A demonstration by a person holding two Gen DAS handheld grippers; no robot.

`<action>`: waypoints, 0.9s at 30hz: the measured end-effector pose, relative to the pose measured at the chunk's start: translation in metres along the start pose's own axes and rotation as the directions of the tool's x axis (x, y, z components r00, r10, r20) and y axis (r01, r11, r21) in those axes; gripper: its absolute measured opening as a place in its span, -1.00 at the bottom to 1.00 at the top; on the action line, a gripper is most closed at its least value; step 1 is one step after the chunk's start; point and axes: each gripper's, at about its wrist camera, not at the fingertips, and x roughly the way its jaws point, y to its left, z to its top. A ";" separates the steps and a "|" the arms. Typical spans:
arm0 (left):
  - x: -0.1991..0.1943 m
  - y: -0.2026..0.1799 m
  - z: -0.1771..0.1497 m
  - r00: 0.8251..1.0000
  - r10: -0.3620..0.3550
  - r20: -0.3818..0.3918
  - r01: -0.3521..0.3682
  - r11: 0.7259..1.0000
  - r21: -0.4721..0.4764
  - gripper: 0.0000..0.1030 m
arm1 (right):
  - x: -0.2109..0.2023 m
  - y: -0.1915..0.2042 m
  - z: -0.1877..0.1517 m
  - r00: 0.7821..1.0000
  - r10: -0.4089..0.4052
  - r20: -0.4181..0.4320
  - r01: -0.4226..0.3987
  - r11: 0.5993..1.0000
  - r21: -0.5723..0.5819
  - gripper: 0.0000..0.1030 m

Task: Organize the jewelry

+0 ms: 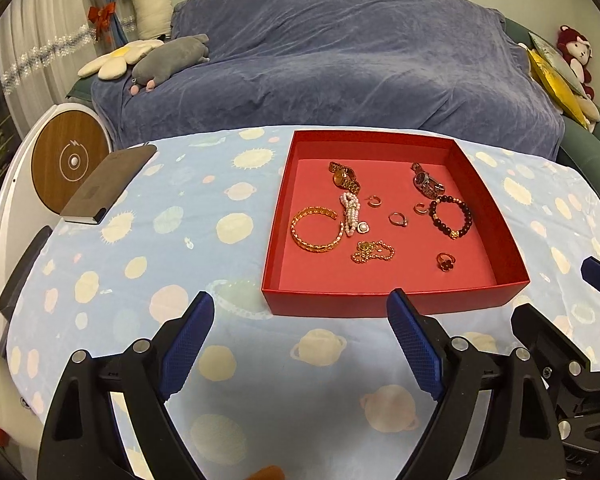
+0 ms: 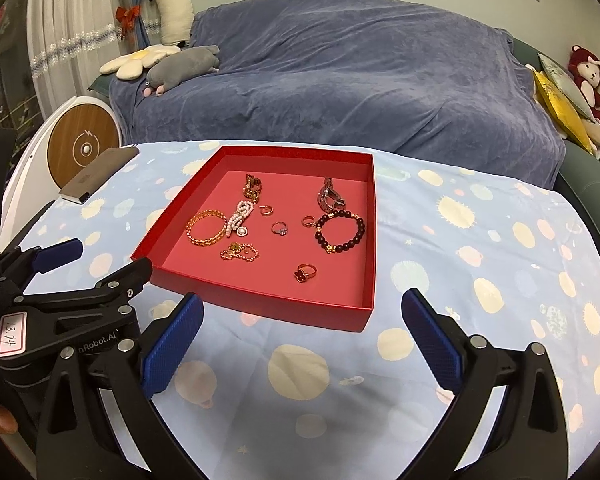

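A shallow red box [image 1: 392, 304] [image 2: 260, 296] stands on the table and holds several pieces of jewelry: a gold bangle [image 1: 314, 229] [image 2: 206, 227], a pearl strand [image 1: 350, 212] [image 2: 239, 216], a gold chain [image 1: 374, 252] [image 2: 240, 253], a dark bead bracelet [image 1: 450, 216] [image 2: 340, 230], two watches [image 1: 344, 176] [image 1: 426, 182], and rings [image 1: 446, 261] [image 2: 305, 273]. My left gripper [image 1: 300, 344] is open and empty, just short of the box's near wall. My right gripper [image 2: 302, 344] is open and empty at the box's near right corner.
The table wears a light blue spotted cloth [image 1: 180, 240]. A grey notebook [image 1: 108, 184] [image 2: 98, 174] lies at its far left edge. A blue-covered sofa [image 1: 340, 60] with plush toys stands behind. The right gripper shows at the right in the left wrist view [image 1: 556, 320].
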 end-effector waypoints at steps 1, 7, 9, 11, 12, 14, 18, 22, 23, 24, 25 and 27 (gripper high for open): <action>0.000 -0.001 0.000 1.000 0.003 -0.001 -0.003 1.000 0.002 0.66 | 0.000 0.000 -0.001 1.000 -0.003 0.000 0.003 1.000 -0.004 0.88; 0.000 -0.003 -0.003 1.000 0.001 -0.008 -0.001 1.000 -0.006 0.66 | 0.000 -0.002 -0.003 1.000 -0.007 -0.009 0.007 1.000 0.001 0.89; 0.001 -0.004 -0.004 1.000 0.003 -0.013 -0.003 1.000 -0.007 0.66 | 0.000 -0.002 -0.003 1.000 -0.008 -0.011 0.008 1.000 0.001 0.89; 0.002 -0.004 -0.004 1.000 0.004 -0.017 -0.004 1.000 -0.008 0.66 | 0.001 -0.004 -0.004 1.000 -0.009 -0.016 0.009 1.000 0.006 0.89; 0.002 -0.004 -0.005 1.000 0.004 -0.019 -0.005 1.000 -0.010 0.66 | 0.000 -0.005 -0.004 1.000 -0.008 -0.018 0.008 1.000 0.009 0.89; 0.003 -0.004 -0.005 1.000 0.002 -0.025 -0.002 1.000 -0.017 0.66 | 0.000 -0.005 -0.004 1.000 -0.007 -0.018 0.008 1.000 0.012 0.89; 0.005 -0.003 -0.005 0.999 -0.002 -0.035 0.002 1.000 -0.023 0.66 | -0.001 -0.004 -0.005 1.000 -0.009 -0.016 0.009 1.000 0.009 0.89; 0.005 -0.004 -0.006 0.999 0.005 -0.034 -0.005 1.000 -0.020 0.66 | -0.001 -0.005 -0.005 1.000 -0.009 -0.019 0.009 1.000 0.012 0.89; 0.005 -0.004 -0.006 0.999 0.005 -0.033 -0.006 1.000 -0.020 0.66 | -0.001 -0.005 -0.005 1.000 -0.009 -0.018 0.009 1.000 0.013 0.89; 0.005 -0.004 -0.006 0.999 0.006 -0.034 -0.006 1.000 -0.020 0.66 | -0.001 -0.004 -0.006 1.000 -0.009 -0.018 0.009 1.000 0.014 0.89; 0.005 -0.005 -0.006 0.999 0.006 -0.034 -0.007 1.000 -0.020 0.66 | -0.001 -0.004 -0.006 1.000 -0.008 -0.019 0.009 1.000 0.012 0.89; 0.005 -0.005 -0.006 0.999 0.008 -0.034 -0.008 1.000 -0.019 0.66 | -0.001 -0.004 -0.006 1.000 -0.009 -0.019 0.009 1.000 0.011 0.89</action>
